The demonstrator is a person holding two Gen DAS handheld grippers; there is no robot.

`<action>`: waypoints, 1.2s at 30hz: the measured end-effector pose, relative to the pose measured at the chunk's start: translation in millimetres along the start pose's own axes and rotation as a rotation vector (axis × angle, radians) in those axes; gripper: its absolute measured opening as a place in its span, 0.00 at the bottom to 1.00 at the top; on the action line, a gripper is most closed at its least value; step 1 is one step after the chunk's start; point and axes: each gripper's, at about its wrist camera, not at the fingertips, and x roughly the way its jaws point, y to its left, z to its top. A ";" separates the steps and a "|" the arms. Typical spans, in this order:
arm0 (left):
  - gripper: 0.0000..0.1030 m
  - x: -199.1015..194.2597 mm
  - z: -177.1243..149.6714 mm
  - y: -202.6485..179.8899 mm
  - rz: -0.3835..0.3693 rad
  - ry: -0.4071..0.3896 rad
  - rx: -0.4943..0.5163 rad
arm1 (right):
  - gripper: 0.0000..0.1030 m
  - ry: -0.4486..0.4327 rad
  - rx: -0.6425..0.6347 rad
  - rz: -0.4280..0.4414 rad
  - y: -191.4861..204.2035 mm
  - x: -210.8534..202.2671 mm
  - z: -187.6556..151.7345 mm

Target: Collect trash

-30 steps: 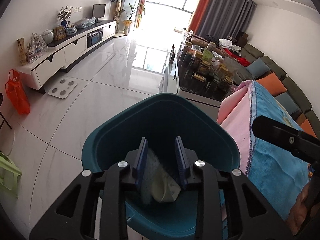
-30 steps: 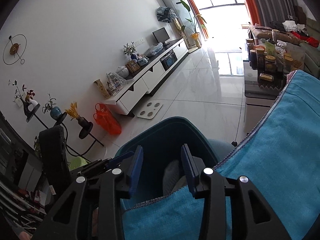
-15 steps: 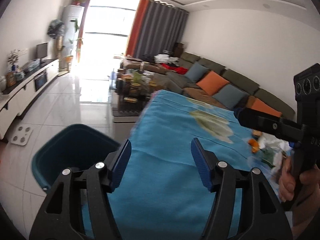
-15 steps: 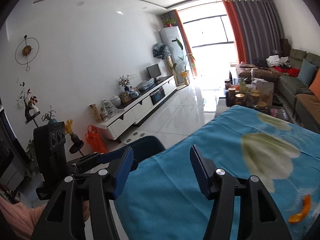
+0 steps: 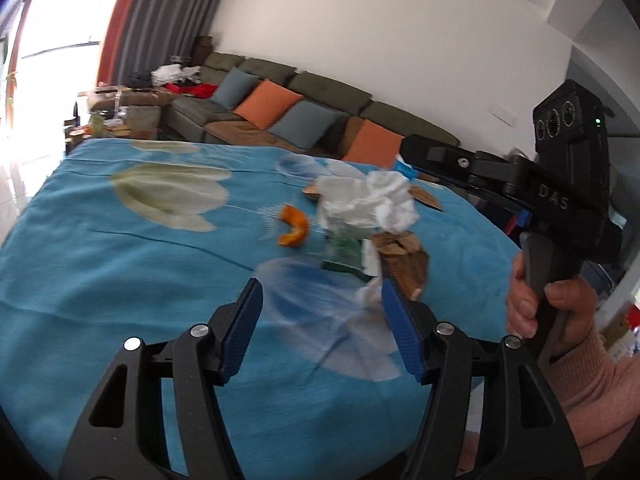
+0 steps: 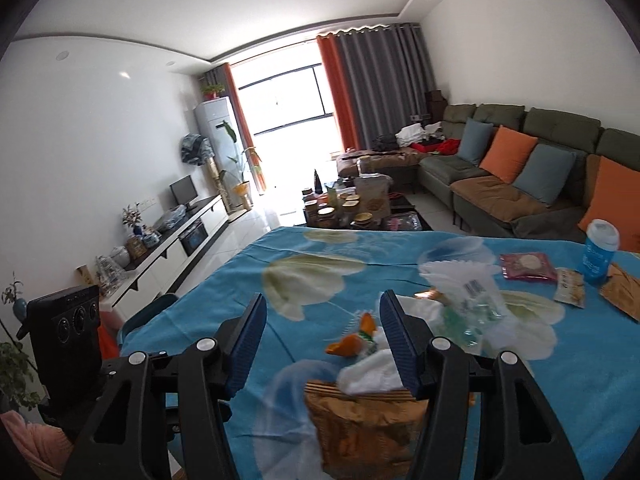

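Observation:
A heap of trash lies on the blue floral tablecloth (image 5: 120, 264): crumpled white tissue (image 5: 368, 200), an orange peel (image 5: 294, 226), a green wrapper (image 5: 340, 254) and a brown wrapper (image 5: 404, 258). My left gripper (image 5: 320, 304) hovers open just short of the heap, nothing between its blue pads. My right gripper (image 6: 322, 316) is also open, above the orange peel (image 6: 348, 344), white tissue (image 6: 370, 374) and a golden-brown wrapper (image 6: 360, 420). A clear plastic bag (image 6: 464, 304) lies just beyond.
A teal bin (image 6: 148, 312) stands on the floor off the table's left edge. On the far right of the table are a pink packet (image 6: 526, 266), another snack packet (image 6: 570, 286) and a blue cup (image 6: 600, 256). A hand (image 5: 552, 312) holds the right gripper's handle.
Both grippers swung away from over the teal bin to the trash heap on the table. Their jaws widened, and the pale crumpled piece between the left pads is gone.

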 end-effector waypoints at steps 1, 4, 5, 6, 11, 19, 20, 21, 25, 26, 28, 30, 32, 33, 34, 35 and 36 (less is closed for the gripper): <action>0.59 3.4 1.4 -5.3 -0.021 0.011 0.005 | 0.55 0.003 0.015 -0.015 -8.0 -0.7 -2.3; 0.59 18.9 3.0 -17.0 -0.053 0.045 0.023 | 0.55 0.026 0.061 -0.049 -28.9 3.7 -8.8; 0.59 24.9 3.3 -20.4 -0.059 0.053 0.028 | 0.55 0.035 0.075 -0.054 -34.2 6.5 -11.2; 0.59 30.3 4.0 -23.3 -0.066 0.064 0.032 | 0.55 0.042 0.088 -0.054 -36.6 9.9 -12.3; 0.58 52.6 9.0 -34.3 -0.083 0.100 0.050 | 0.55 0.073 0.123 -0.036 -45.1 19.2 -21.7; 0.47 73.3 11.8 -35.9 -0.125 0.144 0.014 | 0.41 0.093 0.151 -0.004 -51.0 26.2 -27.3; 0.40 74.0 11.2 -35.0 -0.132 0.147 0.009 | 0.38 0.095 0.153 -0.003 -51.2 26.5 -27.7; 0.36 75.4 11.4 -33.9 -0.139 0.151 0.004 | 0.33 0.093 0.155 -0.005 -51.5 26.1 -28.1; 0.19 76.0 11.0 -32.8 -0.151 0.154 -0.004 | 0.15 0.088 0.163 0.001 -54.3 23.1 -28.2; 0.17 76.2 10.4 -32.7 -0.154 0.151 -0.004 | 0.14 0.086 0.163 0.004 -54.4 21.9 -28.1; 0.12 73.8 10.2 -33.4 -0.165 0.144 -0.001 | 0.08 0.082 0.161 0.007 -53.9 20.4 -26.8; 0.09 72.1 10.0 -34.2 -0.164 0.137 0.009 | 0.05 0.081 0.158 0.012 -53.9 18.9 -25.3; 0.06 68.5 10.2 -34.7 -0.166 0.128 0.014 | 0.04 0.073 0.149 0.015 -51.3 16.6 -23.9; 0.06 65.9 10.3 -35.2 -0.168 0.121 0.017 | 0.03 0.069 0.144 0.016 -50.2 15.2 -22.7; 0.05 62.6 11.2 -35.1 -0.170 0.112 0.020 | 0.03 0.061 0.138 0.016 -48.5 13.2 -21.4; 0.04 60.0 11.8 -35.4 -0.169 0.105 0.021 | 0.03 0.053 0.136 0.020 -47.7 11.4 -20.0; 0.04 57.2 13.4 -35.6 -0.168 0.096 0.023 | 0.03 0.048 0.134 0.023 -46.1 9.7 -18.4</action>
